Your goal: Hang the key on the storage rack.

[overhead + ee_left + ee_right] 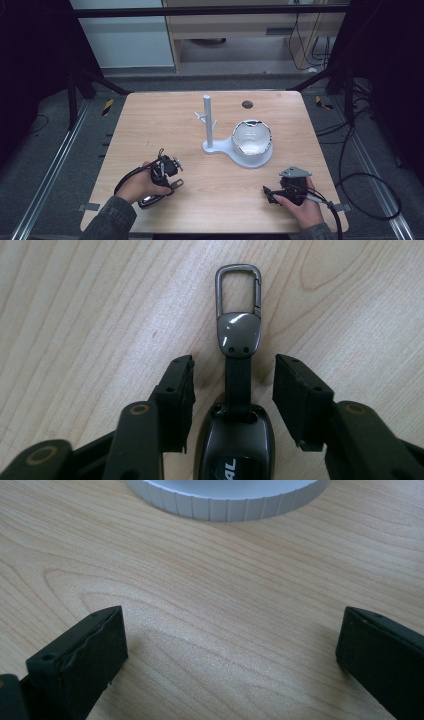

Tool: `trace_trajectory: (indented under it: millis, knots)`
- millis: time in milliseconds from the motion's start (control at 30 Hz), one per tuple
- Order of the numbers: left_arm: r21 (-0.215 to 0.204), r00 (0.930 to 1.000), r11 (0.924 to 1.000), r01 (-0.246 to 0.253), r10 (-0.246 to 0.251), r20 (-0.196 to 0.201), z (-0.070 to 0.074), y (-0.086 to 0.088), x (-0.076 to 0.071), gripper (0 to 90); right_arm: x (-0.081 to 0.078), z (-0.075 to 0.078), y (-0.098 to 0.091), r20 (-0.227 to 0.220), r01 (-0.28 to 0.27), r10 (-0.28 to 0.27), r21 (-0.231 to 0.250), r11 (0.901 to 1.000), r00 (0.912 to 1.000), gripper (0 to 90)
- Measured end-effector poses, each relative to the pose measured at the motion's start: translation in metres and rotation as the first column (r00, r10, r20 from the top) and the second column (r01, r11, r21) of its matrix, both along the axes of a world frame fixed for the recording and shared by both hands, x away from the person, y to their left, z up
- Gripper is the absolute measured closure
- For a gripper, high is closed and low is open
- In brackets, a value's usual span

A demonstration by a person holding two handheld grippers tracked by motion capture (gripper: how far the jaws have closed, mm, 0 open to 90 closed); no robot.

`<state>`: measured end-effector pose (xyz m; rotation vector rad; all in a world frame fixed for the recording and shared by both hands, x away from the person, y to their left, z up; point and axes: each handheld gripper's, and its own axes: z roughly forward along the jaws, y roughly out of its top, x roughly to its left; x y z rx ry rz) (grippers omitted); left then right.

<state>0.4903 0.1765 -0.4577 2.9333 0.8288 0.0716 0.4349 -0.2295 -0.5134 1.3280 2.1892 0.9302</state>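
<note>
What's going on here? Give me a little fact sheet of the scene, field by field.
Surface: wooden table
Left gripper: jaws either side of a dark key fob, not pressing it
Key fob: lies flat, strap and metal clip pointing away
Right gripper: open, nothing between its jaws
Centre: white stand with pegs; bowl on its round base

Wooden table [150, 130], grey floor [50, 130], cabinet [235, 25]

one key fob [236, 435], one white stand [208, 122] with one bowl [251, 137], two tools, one table [150, 130].
</note>
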Motion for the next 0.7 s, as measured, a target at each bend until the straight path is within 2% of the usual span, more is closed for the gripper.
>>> trace_trajectory:
  millis: [700]
  knots:
    - [0.008,0.9995,0.9998,0.02,-0.02,-0.026,-0.0012,-0.0012,0.0029,70.8,-0.0006,-0.0001,0.0003,0.0,-0.001,0.001,0.002,1.0,1.0,0.4]
